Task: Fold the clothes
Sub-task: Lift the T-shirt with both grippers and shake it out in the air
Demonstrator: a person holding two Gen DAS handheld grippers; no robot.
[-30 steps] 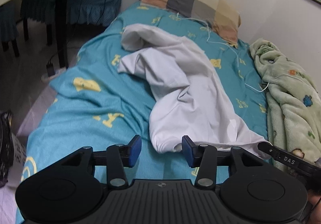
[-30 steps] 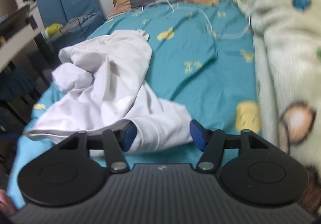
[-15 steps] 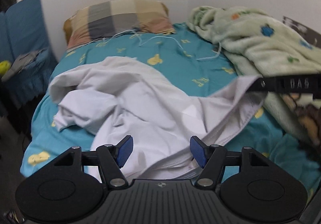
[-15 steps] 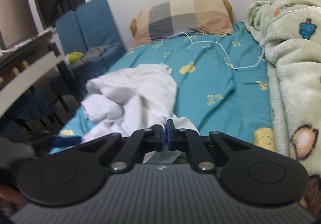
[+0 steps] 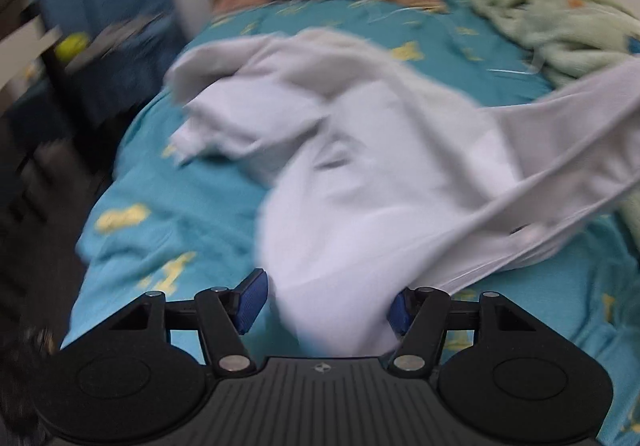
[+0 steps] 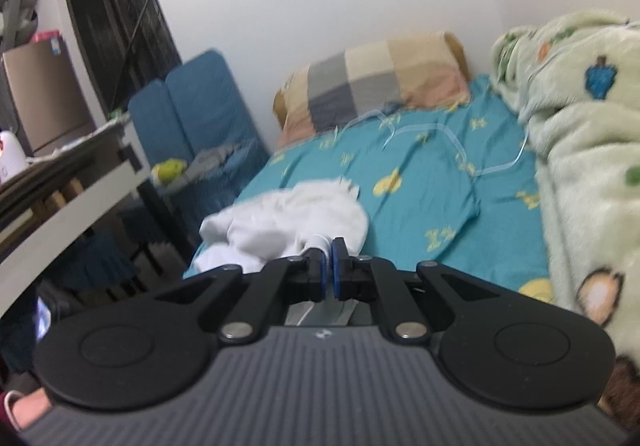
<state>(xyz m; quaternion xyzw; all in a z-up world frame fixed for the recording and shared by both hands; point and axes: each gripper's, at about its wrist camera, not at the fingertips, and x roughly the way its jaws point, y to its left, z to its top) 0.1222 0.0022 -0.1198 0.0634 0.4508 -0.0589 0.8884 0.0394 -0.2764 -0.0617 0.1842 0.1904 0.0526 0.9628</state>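
Note:
A crumpled white garment (image 5: 360,166) lies on the teal bed sheet (image 5: 180,214). My left gripper (image 5: 326,302) is open, with the garment's near edge bunched between its blue pads (image 5: 252,300), touching neither clearly. The view is blurred. One corner of the garment is pulled taut up toward the right edge of the left wrist view. My right gripper (image 6: 331,272) is shut on a fold of the white garment (image 6: 296,222) and holds it lifted above the bed.
A checked pillow (image 6: 380,82) lies at the head of the bed. A green fleece blanket (image 6: 580,166) runs along the right side. A white cable (image 6: 440,142) lies on the sheet. A blue chair (image 6: 200,114) and a desk (image 6: 60,198) stand left.
My right gripper closed on the garment's corner and has lifted it higher. My left gripper stayed open and swung left along the garment's near edge.

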